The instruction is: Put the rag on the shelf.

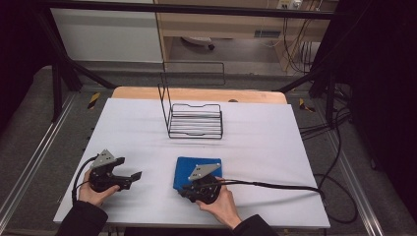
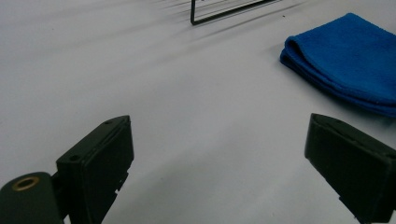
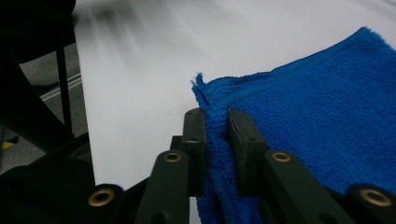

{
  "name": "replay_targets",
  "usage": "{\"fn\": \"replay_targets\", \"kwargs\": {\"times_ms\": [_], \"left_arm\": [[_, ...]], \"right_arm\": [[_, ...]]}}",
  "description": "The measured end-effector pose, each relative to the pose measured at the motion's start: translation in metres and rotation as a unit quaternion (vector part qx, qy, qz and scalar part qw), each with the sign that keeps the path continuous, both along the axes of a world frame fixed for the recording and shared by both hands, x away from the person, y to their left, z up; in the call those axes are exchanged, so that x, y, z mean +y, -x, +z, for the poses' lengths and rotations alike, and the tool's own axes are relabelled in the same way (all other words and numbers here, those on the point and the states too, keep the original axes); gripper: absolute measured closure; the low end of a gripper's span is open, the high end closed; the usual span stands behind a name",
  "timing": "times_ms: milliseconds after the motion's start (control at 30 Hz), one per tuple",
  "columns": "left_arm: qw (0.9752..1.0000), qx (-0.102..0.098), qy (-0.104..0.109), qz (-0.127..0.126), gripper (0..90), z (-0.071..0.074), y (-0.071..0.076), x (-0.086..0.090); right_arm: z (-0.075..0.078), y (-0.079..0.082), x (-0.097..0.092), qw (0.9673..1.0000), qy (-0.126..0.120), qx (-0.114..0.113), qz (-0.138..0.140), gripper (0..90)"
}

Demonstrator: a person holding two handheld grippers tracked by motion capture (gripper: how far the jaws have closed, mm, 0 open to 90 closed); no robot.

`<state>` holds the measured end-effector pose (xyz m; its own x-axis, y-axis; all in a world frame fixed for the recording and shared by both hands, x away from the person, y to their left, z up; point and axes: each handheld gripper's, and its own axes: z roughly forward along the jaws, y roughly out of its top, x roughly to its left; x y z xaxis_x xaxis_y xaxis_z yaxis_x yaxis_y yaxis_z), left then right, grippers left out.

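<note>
Right gripper (image 3: 216,135) fingers pinch the blue towel's (image 3: 317,116) edge between them (folded, on the counter (image 1: 265,132)); left gripper (image 2: 219,158) fingers spread wide, nothing between.

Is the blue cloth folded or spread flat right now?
Folded: the blue cloth shows stacked layers with a rounded fold edge, and the right claw pinches its layered edge.

No legible text, label, brand, number or sign on anything in view.
</note>
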<state>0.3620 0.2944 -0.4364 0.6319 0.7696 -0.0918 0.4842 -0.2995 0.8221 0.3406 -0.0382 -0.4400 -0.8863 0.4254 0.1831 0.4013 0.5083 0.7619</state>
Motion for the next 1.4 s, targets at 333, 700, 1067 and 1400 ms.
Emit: {"fn": "replay_targets", "kwargs": {"times_ms": [333, 700, 1067, 1400], "left_arm": [[1.0000, 0.002, -0.001, -0.001, 8.2, 0.000, 0.000, 0.000], [0.9999, 0.010, 0.001, -0.004, 6.6, 0.000, -0.001, -0.003], [0.9998, 0.018, -0.002, -0.009, 5.1, 0.001, -0.001, -0.014], [0.9994, 0.021, -0.009, -0.027, 5.1, 0.011, -0.005, -0.038]], "right_arm": [[0.020, -0.008, -0.017, 0.9987, -0.018, -0.029, -0.037, 44.9], [0.017, -0.034, -0.067, 0.9930, -0.024, -0.029, -0.112, 15.7], [0.006, -0.048, -0.107, 0.9888, -0.003, -0.017, -0.148, 5.5], [0.004, -0.040, -0.137, 0.9843, -0.015, -0.021, -0.175, 3.4]]}}
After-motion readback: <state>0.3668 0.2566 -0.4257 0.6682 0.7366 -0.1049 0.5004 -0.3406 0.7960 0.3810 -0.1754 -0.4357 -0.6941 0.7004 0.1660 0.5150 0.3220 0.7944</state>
